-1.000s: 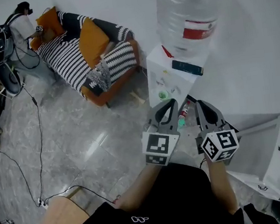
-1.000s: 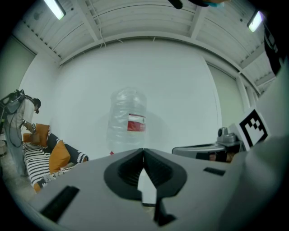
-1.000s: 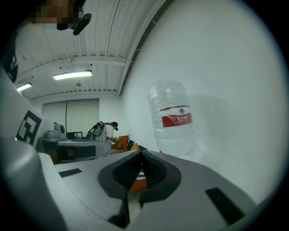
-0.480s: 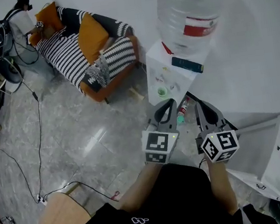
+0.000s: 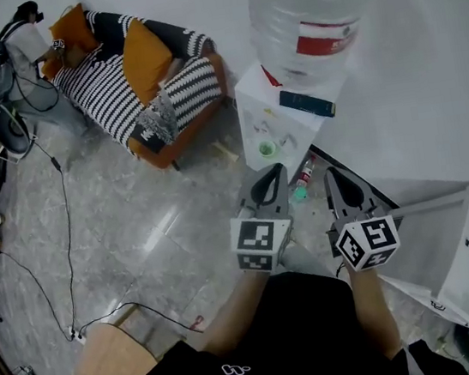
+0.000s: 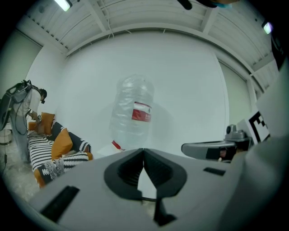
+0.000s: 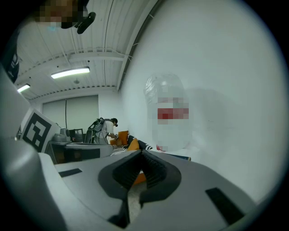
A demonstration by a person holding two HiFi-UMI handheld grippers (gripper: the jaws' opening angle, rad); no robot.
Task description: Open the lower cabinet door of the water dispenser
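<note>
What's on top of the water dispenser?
On the water dispenser: a clear bottle with a red label, plus a dark flat item at its base. The bottle hides its neck.

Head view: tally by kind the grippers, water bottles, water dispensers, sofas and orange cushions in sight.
Grippers: 2 (left gripper, right gripper)
Water bottle: 1
Water dispenser: 1
Sofa: 1
Orange cushions: 2
Total: 7
</note>
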